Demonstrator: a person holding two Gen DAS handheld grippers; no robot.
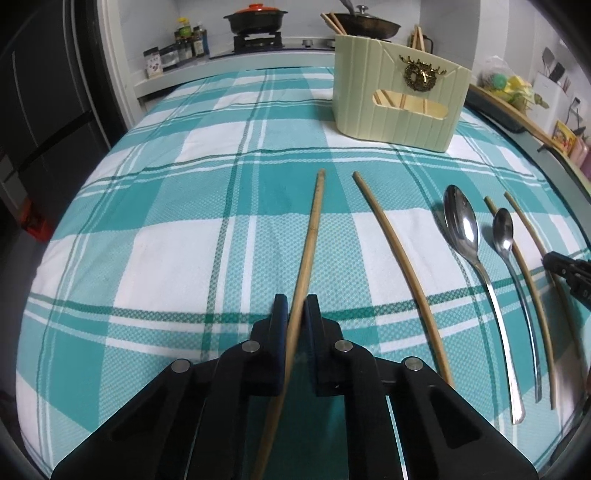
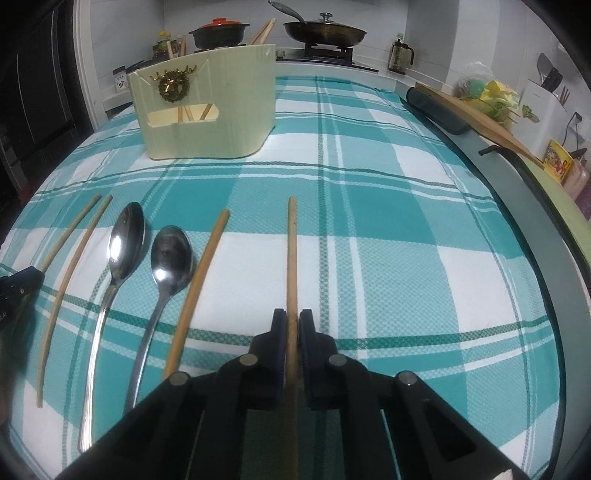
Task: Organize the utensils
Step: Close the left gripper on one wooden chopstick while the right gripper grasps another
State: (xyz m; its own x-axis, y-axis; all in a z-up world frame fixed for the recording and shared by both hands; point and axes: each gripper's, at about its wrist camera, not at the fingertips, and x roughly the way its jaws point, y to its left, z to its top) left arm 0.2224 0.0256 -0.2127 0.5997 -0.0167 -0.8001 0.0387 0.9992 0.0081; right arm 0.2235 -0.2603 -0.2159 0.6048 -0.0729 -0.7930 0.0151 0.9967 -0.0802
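Observation:
Several wooden chopsticks and two steel spoons lie in a row on the teal checked cloth (image 1: 184,240). In the left wrist view, my left gripper (image 1: 295,306) is shut on the leftmost chopstick (image 1: 314,229); a second chopstick (image 1: 399,266) lies just to its right, then a large spoon (image 1: 461,225) and a small spoon (image 1: 503,229). In the right wrist view, my right gripper (image 2: 292,321) is shut on the rightmost chopstick (image 2: 291,251), with another chopstick (image 2: 201,284) to its left. A cream utensil holder (image 1: 399,107) (image 2: 210,107) stands beyond, with chopsticks inside.
Behind the table, a stove carries an orange-lidded pot (image 1: 255,18) and a lidded pan (image 2: 325,31). Bottles (image 1: 188,40) stand at the back left. A dark tray with a wooden board (image 2: 461,110) lines the right edge. Bare cloth stretches between the utensils and the holder.

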